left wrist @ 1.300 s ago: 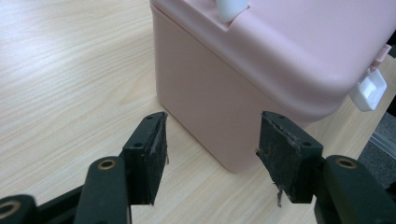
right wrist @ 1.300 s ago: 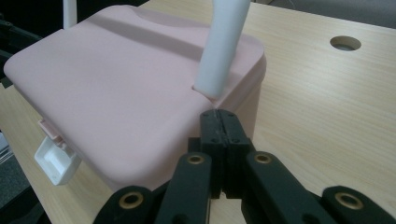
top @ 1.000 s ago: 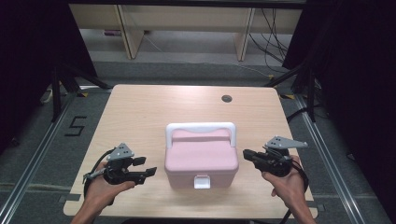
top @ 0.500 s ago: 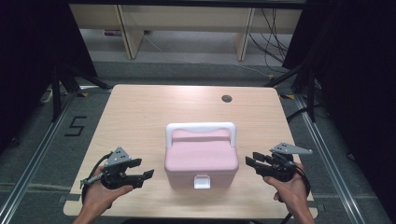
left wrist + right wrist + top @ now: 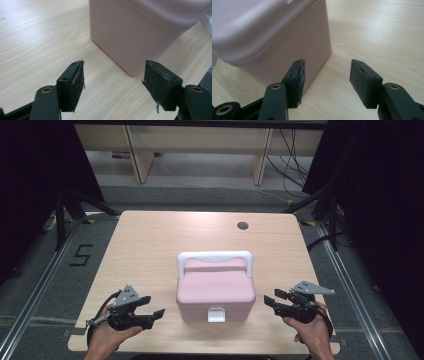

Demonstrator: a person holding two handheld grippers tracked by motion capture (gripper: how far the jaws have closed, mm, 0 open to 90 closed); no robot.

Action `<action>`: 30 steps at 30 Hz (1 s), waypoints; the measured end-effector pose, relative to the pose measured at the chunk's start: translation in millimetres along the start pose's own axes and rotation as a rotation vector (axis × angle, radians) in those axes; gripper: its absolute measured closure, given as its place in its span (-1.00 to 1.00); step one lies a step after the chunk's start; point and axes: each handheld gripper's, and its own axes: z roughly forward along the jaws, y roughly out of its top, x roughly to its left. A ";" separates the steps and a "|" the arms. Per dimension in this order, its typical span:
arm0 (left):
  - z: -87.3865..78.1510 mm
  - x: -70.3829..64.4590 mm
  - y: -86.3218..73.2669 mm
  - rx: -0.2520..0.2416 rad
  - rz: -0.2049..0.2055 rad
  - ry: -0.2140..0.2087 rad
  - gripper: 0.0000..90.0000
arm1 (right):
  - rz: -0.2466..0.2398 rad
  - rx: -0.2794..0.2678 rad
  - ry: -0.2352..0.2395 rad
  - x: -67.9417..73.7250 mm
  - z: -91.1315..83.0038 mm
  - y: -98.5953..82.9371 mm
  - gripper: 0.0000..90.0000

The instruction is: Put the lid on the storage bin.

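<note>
Left gripper (image 5: 150,312): held in the person's left hand (image 5: 107,337) at the near left of the surface (image 5: 150,245); jaws apart, gripping nothing, pointed toward the box and just short of its left wall. In the left gripper view the left gripper (image 5: 113,85) frames bare wood, with the box's near corner close ahead.

Pink box (image 5: 216,292): lidded, standing at the near middle of the surface, between the two grippers. White handle (image 5: 215,256) folded toward the far side of the lid; white latch (image 5: 216,314) on the near face.

Right gripper (image 5: 272,298): held in the person's right hand (image 5: 310,330) at the near right; jaws apart, empty, facing the box's right wall, close beside it.

Round grommet hole (image 5: 243,225): far right of the surface, well apart from the box.
</note>
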 end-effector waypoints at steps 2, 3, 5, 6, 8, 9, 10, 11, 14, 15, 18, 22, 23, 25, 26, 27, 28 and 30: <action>-0.6 -0.2 -1.8 0.008 0.008 -0.001 -0.28 | 0.008 -0.001 0.018 0.3 -0.2 -2.3 0.03; -0.3 -0.4 -2.7 0.004 0.010 -0.001 -0.29 | -0.019 0.007 0.007 -1.2 -1.4 -3.0 0.02; -0.9 -2.0 -4.0 0.009 0.015 0.013 -0.29 | -0.021 0.010 -0.005 -1.5 -0.4 -6.2 0.00; -0.7 -2.6 -4.9 0.005 0.018 0.018 -0.29 | -0.017 0.007 -0.001 -1.6 0.2 -7.4 -0.01; -0.3 -3.9 -6.9 -0.002 0.010 0.016 -0.30 | -0.015 0.019 -0.002 -2.5 0.5 -9.8 -0.03; -1.2 -3.1 -8.0 0.008 0.023 0.016 -0.30 | 0.032 0.016 0.014 0.3 1.9 -11.6 -0.03; -0.2 -5.0 -9.2 -0.005 -0.001 0.018 -0.30 | -0.003 0.018 0.001 -2.3 2.3 -12.3 -0.04; -0.7 -4.3 -10.0 0.004 0.013 0.017 -0.32 | -0.008 0.025 0.002 -2.4 1.5 -13.0 -0.06; -0.7 -3.6 -12.8 0.012 0.027 0.018 -0.34 | -0.016 0.017 -0.008 -1.6 3.1 -16.4 -0.13; -0.9 -4.3 -14.1 0.014 0.020 0.019 -0.34 | 0.020 0.037 -0.008 1.5 2.1 -17.1 -0.14; -3.0 -3.9 -18.3 0.014 0.032 0.026 -0.36 | 0.008 0.029 0.003 1.8 0.7 -20.1 -0.21; -5.1 -2.7 -24.4 0.014 0.026 0.029 -0.39 | 0.018 0.030 -0.008 5.1 -3.6 -24.6 -0.28; -6.3 -2.3 -25.9 0.022 0.033 0.035 -0.40 | -0.030 0.005 -0.026 2.3 -3.4 -25.5 -0.31; -6.3 -2.0 -29.0 0.020 0.030 0.037 -0.42 | -0.031 0.005 -0.020 3.2 -5.2 -27.8 -0.33; -6.2 -2.6 -30.5 0.019 0.024 0.036 -0.43 | -0.045 0.006 -0.029 3.5 -5.8 -29.1 -0.35; -5.9 -3.2 -32.3 0.013 0.023 0.035 -0.44 | -0.037 -0.005 -0.026 5.0 -5.4 -30.7 -0.38; -7.0 -3.1 -33.4 0.030 0.037 0.039 -0.46 | -0.037 0.006 -0.014 6.5 -7.7 -31.4 -0.39; -7.2 -4.3 -36.0 0.035 0.044 0.038 -0.48 | -0.072 -0.010 -0.028 8.3 -8.3 -33.9 -0.44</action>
